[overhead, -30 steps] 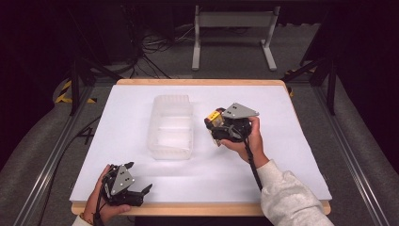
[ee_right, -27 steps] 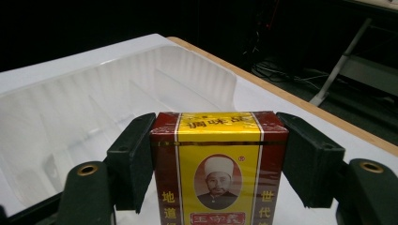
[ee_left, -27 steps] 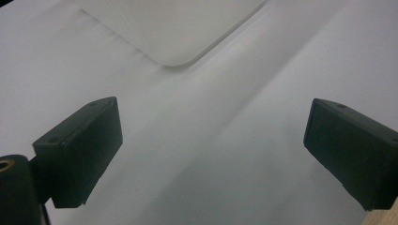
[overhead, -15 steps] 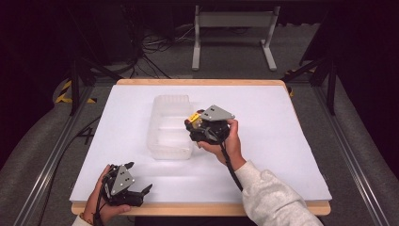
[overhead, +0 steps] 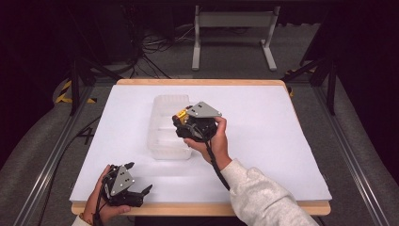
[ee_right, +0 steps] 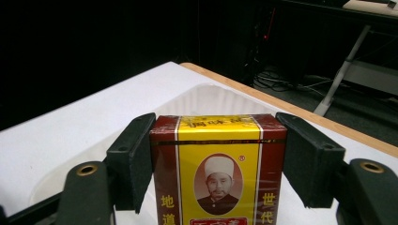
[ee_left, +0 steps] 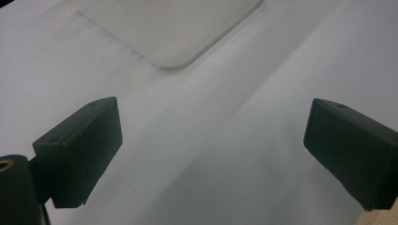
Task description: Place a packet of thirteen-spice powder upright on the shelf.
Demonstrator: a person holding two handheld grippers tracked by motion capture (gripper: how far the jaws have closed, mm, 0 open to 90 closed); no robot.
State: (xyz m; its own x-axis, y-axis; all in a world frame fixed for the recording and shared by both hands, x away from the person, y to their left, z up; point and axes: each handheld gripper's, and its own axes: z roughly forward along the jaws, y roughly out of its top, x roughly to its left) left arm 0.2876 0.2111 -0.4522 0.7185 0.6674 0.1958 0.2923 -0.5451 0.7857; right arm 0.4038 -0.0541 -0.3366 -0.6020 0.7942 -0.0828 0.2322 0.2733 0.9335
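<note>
Near left, at the table [overhead: 282, 141] edge: we list the left gripper [overhead: 134, 181], jaws spread wide and empty, resting on the white surface. Centre: the right gripper [overhead: 181, 123], clamped on a red-and-yellow printed box [ee_right: 218, 173] held upright between its pads [ee_right: 136, 159], over the near right part of the clear plastic container [overhead: 164, 127]. Beyond: a metal stand [overhead: 233, 21] on the floor.

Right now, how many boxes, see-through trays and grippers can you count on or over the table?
Yellow and red box: 1
Clear plastic tray: 1
Grippers: 2, the left gripper and the right gripper
Total: 4
</note>
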